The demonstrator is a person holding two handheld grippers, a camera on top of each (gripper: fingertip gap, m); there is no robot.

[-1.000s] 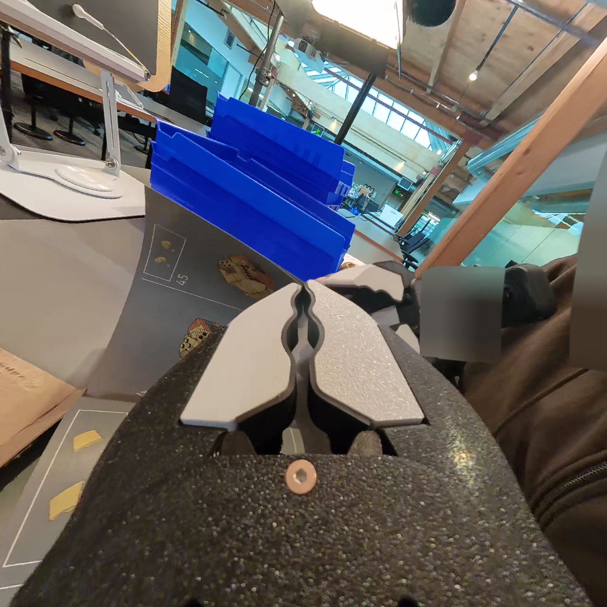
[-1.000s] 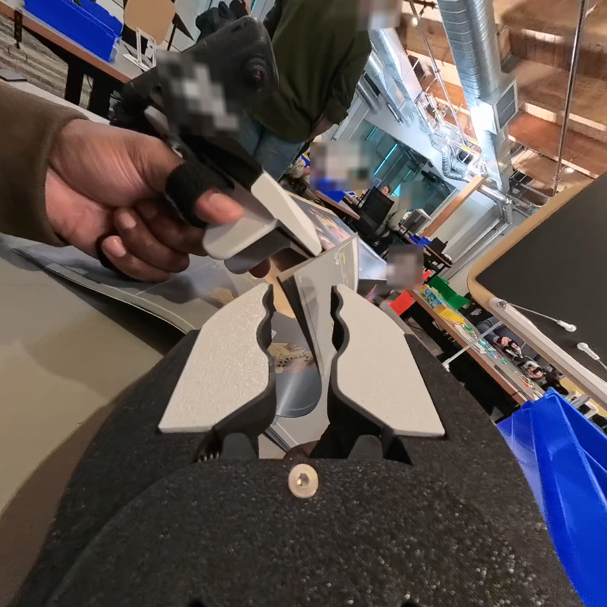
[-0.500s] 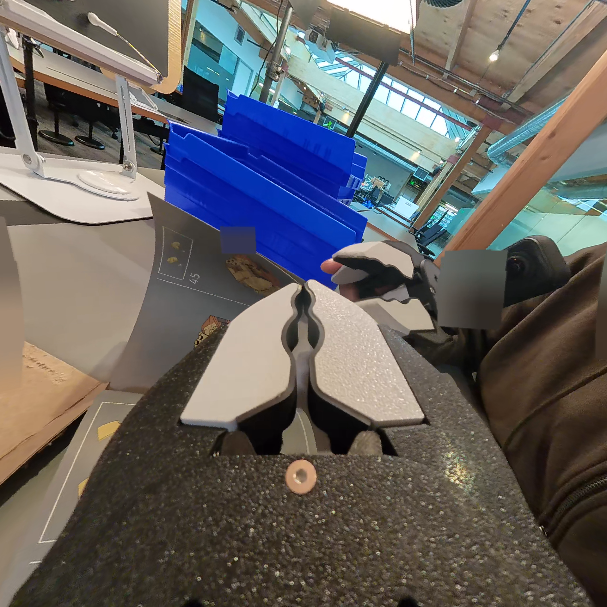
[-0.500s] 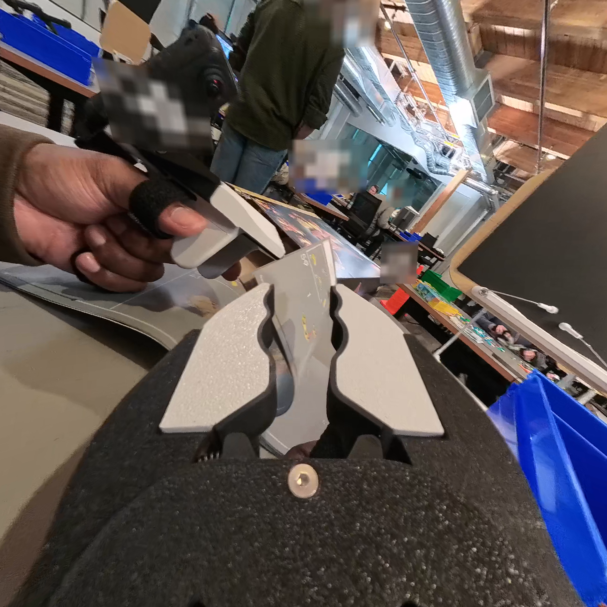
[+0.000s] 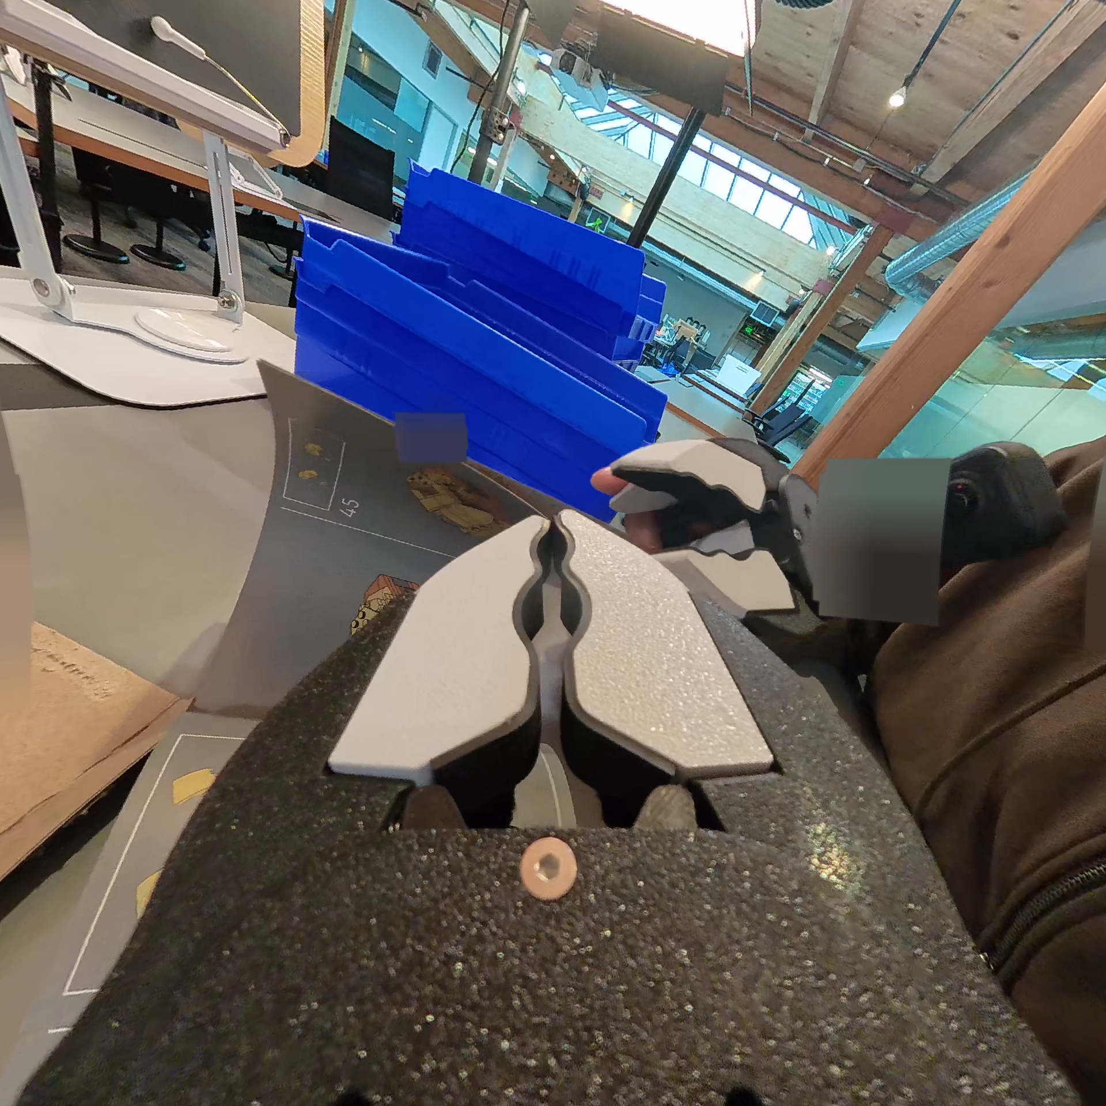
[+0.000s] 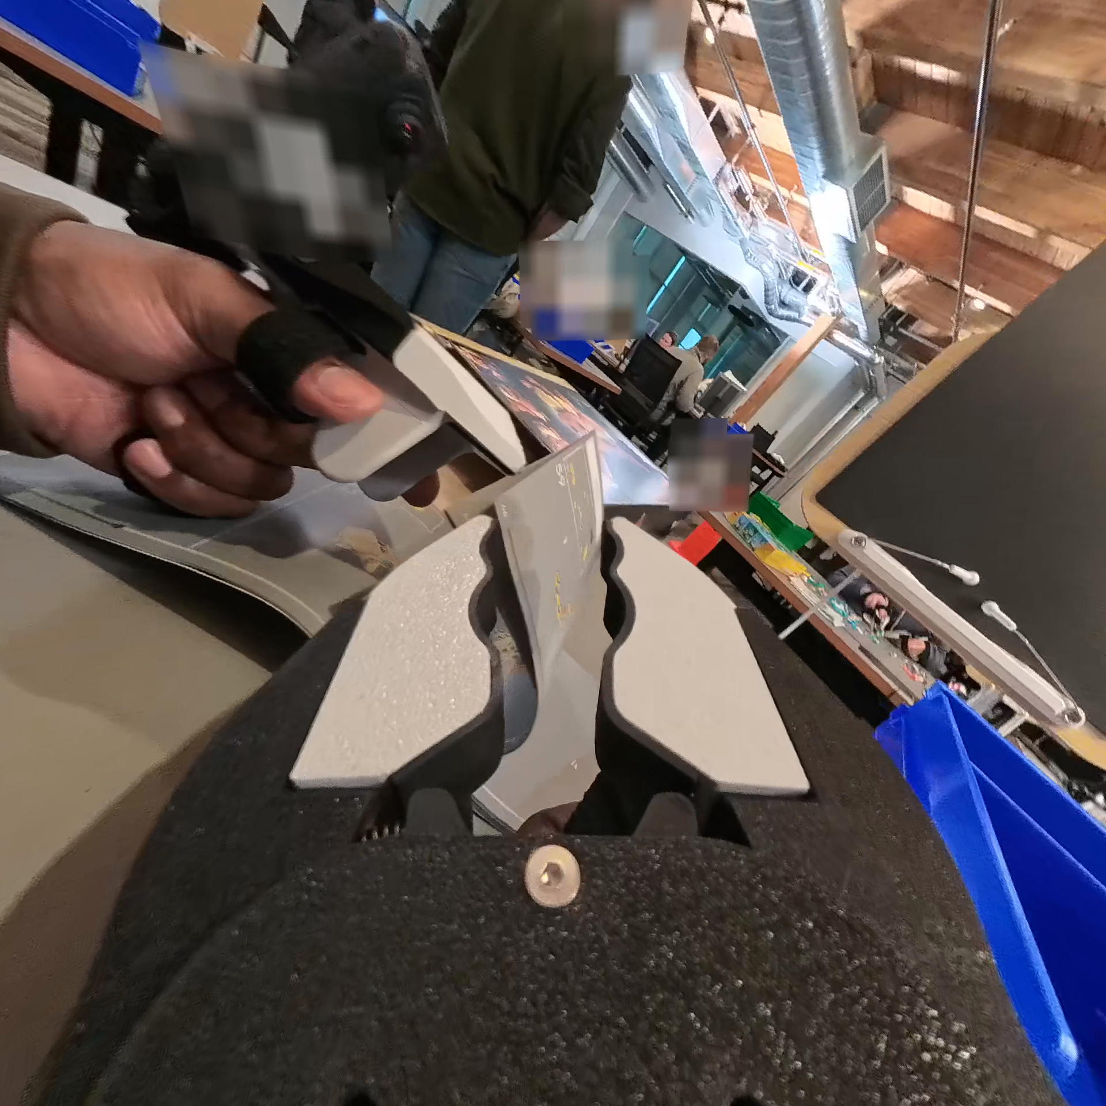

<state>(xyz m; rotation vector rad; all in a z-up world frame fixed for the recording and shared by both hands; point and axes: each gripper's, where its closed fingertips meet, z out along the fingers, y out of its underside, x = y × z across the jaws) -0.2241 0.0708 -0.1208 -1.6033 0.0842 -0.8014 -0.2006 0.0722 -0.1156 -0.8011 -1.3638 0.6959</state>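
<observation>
Between the left tongs' [image 5: 553, 532] tips, a grey printed page [image 5: 359, 526] curls upward.

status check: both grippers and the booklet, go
Left gripper shut, pinching a grey booklet page. Right gripper open; a lifted page stands between its fingers, no clamp visible. Blue bins stacked behind.

Two handheld grippers, close together

Left gripper [image 5: 553, 529] has its fingertips pressed together; right gripper [image 6: 547, 532] stands parted.
</observation>
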